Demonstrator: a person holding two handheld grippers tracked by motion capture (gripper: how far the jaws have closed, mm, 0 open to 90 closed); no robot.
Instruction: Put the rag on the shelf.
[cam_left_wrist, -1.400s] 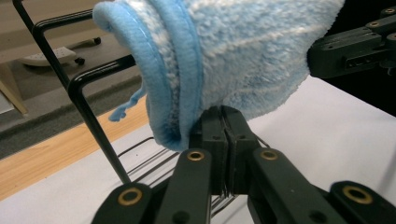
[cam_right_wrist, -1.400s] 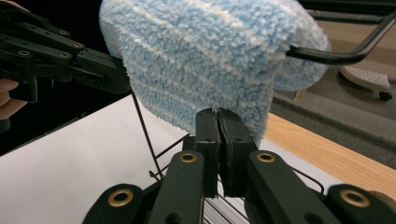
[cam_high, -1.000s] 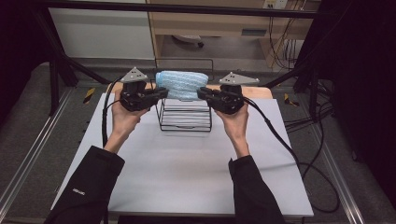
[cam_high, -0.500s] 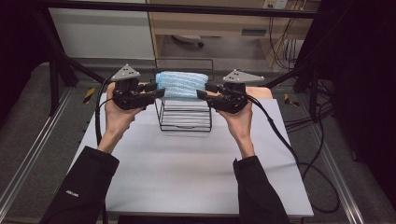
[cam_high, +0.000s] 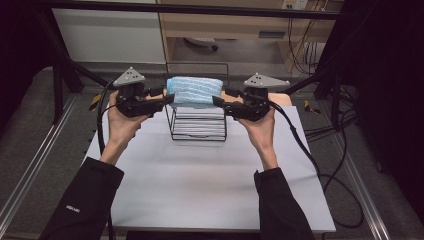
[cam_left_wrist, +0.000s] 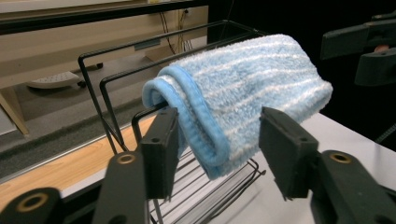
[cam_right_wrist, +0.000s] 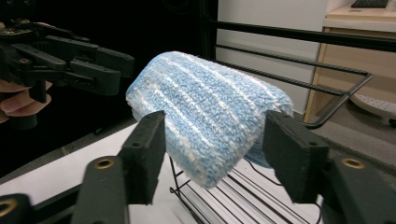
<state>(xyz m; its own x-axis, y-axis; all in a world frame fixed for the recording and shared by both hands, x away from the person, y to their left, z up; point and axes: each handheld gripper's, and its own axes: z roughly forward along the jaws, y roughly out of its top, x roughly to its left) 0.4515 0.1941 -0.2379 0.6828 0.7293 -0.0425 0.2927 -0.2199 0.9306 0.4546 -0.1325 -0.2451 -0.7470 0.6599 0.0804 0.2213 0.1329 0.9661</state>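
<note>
both tools, the left tool (cam_high: 167, 99) and right tool (cam_high: 218, 102), stood apart around the towel (cam_high: 194, 91) on the rack (cam_high: 198, 126) near the desk's far edge; each should close squarely on the folded ends, then lift evenly.

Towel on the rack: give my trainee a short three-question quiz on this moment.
1. True or false: the towel lies flat on the table.
2. What is the state of both grippers' jaws? A) both shut on the towel B) both open, one at each end of the towel C) left open, right shut
3. Fill in: the towel hangs folded over the top of the black wire ____.

Key
1. False: it is draped over the rack, above the table.
2. B: the left gripper and the right gripper each stand open, with a towel end between or just ahead of the jaws, and no pad is seen pressing the cloth.
3. rack
</note>
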